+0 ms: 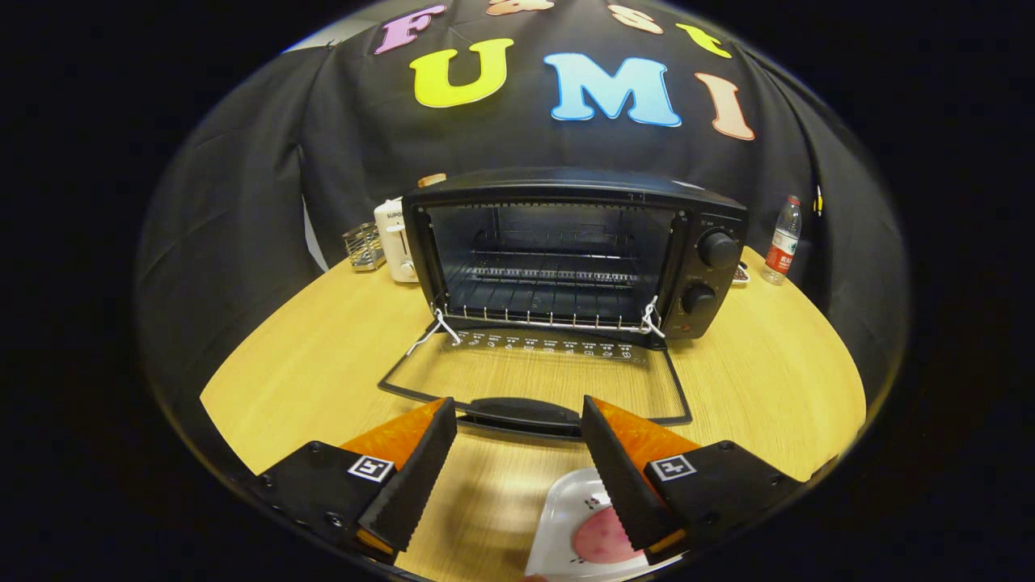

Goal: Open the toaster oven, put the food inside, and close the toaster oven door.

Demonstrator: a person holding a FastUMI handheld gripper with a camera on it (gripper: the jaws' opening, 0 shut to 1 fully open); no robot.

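With the oven (566,250) door (538,380) dropped flat on the table (323,356), the rack inside is bare. Gripper (517,416) fingers are spread apart, holding nothing, tips just short of the door handle (521,411). The food (600,537) sits on a white plate (566,525) under the right finger.

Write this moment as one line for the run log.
toaster oven: door open flat | gripper: open, empty, above door handle | plate with food: on table, beneath fingers | next: pick up food
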